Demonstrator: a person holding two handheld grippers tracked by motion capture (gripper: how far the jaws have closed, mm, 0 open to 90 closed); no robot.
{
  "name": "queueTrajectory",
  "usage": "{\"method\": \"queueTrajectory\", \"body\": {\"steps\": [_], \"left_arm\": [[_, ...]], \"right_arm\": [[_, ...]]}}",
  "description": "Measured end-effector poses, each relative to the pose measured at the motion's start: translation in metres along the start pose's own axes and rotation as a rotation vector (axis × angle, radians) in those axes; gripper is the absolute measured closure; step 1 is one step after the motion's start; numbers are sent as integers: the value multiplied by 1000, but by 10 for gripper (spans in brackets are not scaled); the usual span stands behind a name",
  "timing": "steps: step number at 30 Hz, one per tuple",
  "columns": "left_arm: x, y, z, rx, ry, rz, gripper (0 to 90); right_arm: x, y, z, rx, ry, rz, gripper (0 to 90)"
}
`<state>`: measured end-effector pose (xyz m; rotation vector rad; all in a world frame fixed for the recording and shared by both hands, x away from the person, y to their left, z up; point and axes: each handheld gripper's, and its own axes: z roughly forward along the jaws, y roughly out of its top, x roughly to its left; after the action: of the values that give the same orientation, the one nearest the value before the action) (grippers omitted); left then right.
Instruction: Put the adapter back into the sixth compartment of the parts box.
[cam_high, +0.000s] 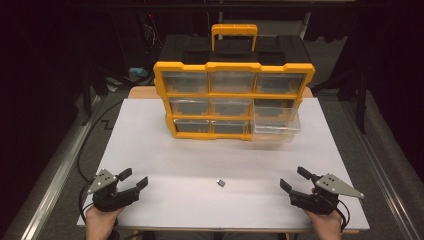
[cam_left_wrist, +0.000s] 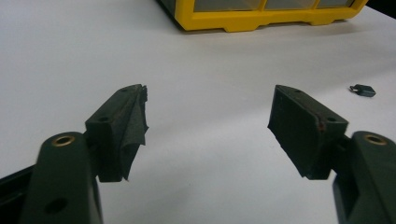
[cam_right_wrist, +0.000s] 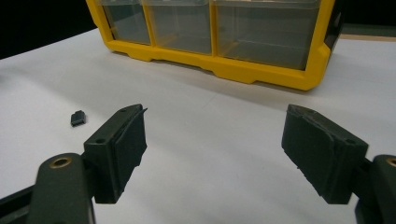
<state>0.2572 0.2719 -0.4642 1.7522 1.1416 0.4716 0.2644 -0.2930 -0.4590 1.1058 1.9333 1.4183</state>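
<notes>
Nothing started yet: both the left tongs (cam_high: 131, 181) and right tongs (cam_high: 295, 179) gape wide and empty at the near edge, while the small dark piece (cam_high: 220, 183) lies untouched between them, well short of the yellow drawer cabinet (cam_high: 233, 99), whose bottom-right drawer (cam_high: 276, 123) stands pulled out.

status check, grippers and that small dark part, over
Left gripper open, right gripper open. Small dark grey part loose on white table between them. Nothing blocking.
</notes>
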Motion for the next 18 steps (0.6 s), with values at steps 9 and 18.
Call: {"method": "queueTrajectory", "body": {"steps": [9, 18], "left_arm": [[-2, 0, 1, -17, 5, 28, 274], [-3, -1, 2, -6, 6, 43, 261]], "right_arm": [[4, 2, 6, 4, 11, -9, 222], [9, 4, 14, 15, 35, -24, 221]]}}
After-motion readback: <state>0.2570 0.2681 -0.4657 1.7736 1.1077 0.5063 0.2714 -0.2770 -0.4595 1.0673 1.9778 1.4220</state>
